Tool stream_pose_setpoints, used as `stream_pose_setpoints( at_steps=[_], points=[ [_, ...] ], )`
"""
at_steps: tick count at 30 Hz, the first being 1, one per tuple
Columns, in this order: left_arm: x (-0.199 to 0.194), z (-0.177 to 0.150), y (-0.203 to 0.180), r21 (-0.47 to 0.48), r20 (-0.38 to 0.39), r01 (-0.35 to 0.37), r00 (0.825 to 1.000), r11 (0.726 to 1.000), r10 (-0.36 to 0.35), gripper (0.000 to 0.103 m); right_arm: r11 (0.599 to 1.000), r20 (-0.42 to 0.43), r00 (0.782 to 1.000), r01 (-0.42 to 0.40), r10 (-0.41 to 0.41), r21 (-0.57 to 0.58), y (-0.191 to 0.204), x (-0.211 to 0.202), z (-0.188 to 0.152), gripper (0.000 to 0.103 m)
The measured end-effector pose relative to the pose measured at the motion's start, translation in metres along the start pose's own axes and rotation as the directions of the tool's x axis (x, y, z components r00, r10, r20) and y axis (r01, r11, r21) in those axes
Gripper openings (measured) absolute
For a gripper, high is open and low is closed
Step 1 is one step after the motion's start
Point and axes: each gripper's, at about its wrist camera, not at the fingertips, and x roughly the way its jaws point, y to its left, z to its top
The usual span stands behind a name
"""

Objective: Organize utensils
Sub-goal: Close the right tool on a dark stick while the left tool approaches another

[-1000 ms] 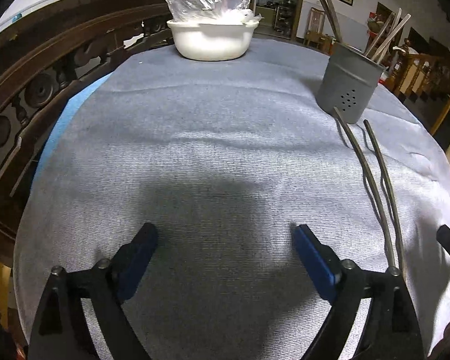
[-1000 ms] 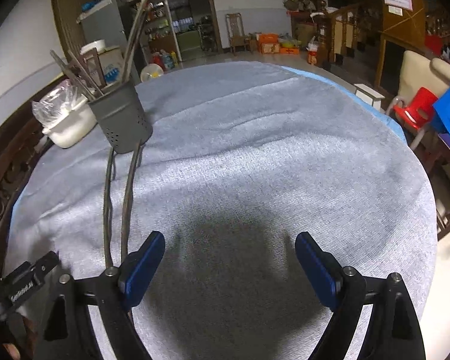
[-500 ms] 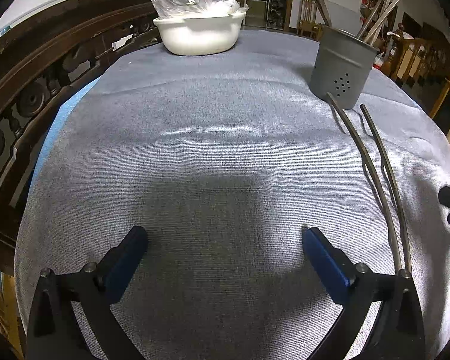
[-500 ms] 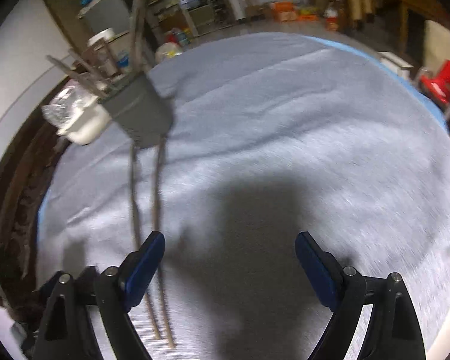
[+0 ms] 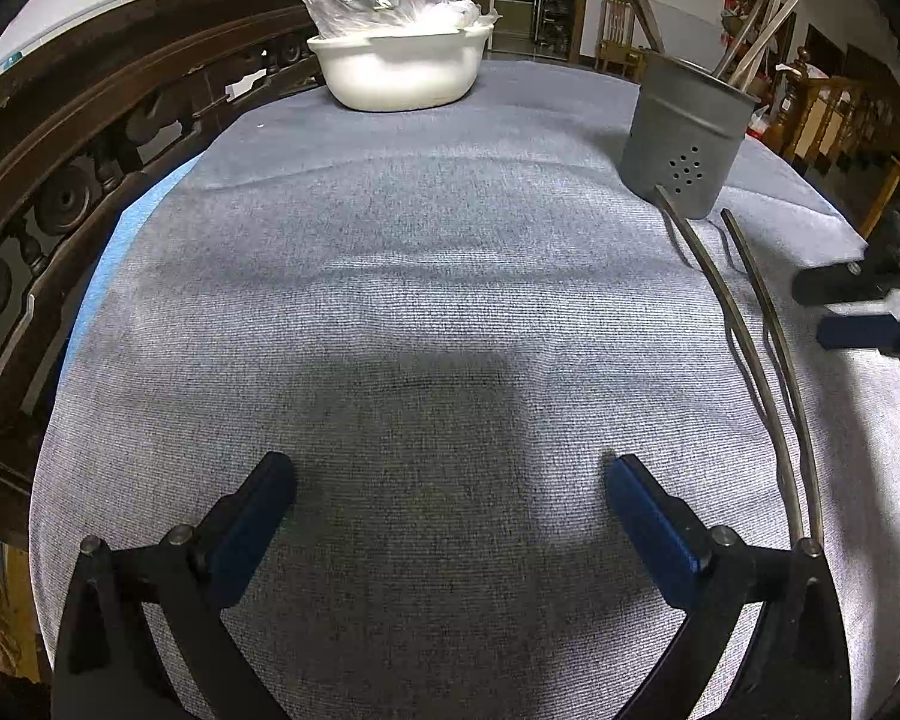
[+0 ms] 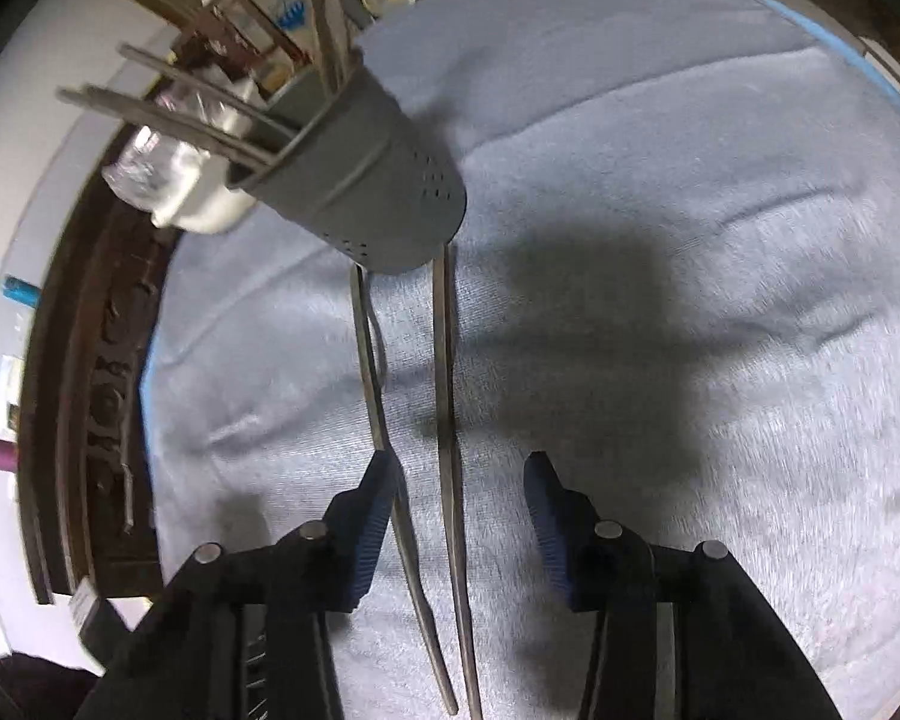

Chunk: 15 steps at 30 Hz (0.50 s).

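Two long grey metal chopsticks lie side by side on the grey tablecloth, their far ends at a grey perforated utensil holder with several utensils standing in it. My right gripper is open, lowered over the chopsticks, with both sticks between its blue pads; the left pad is next to one stick. The holder is just ahead of it. My left gripper is open and empty over bare cloth, left of the chopsticks. The right gripper's fingers show at the right edge of the left wrist view.
A white bowl with a plastic bag in it stands at the table's far side. A dark carved wooden rail runs along the left edge. The round table drops off on the right toward chairs.
My right gripper has swung left and down over the two chopsticks, and its jaws have narrowed around them. My left gripper has drifted slightly; the holder looks nearer.
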Motion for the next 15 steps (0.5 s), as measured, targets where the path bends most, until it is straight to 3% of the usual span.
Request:
stream_pose_setpoints(
  at_steps=[5, 7, 9, 13, 15],
  points=[
    [0.000, 0.000, 0.000, 0.000, 0.000, 0.001, 1.000, 1.000, -0.001, 0.103, 0.997, -0.068, 0.996, 0.063, -0.065, -0.038, 0.016, 0.024, 0.003, 0.037],
    [0.000, 0.000, 0.000, 0.000, 0.000, 0.000, 1.000, 1.000, 0.000, 0.103, 0.995, -0.056, 0.994, 0.094, -0.097, -0.043, 0.014, 0.028, 0.003, 0.018],
    [0.001, 0.001, 0.000, 0.000, 0.000, 0.000, 1.000, 1.000, 0.000, 0.103, 0.996, -0.075, 0.993, 0.085, -0.087, -0.028, 0.011, 0.031, 0.003, 0.007],
    [0.001, 0.002, 0.000, -0.001, -0.011, -0.007, 1.000, 1.000, 0.007, 0.103, 0.993, -0.068, 0.992, 0.105, -0.109, -0.049, 0.001, 0.024, 0.000, 0.007],
    [0.002, 0.006, -0.001, -0.019, -0.053, -0.016, 0.998, 1.000, 0.015, 0.103, 0.992, -0.061, 0.991, 0.119, -0.121, -0.041, -0.009, 0.019, -0.001, 0.007]
  ],
)
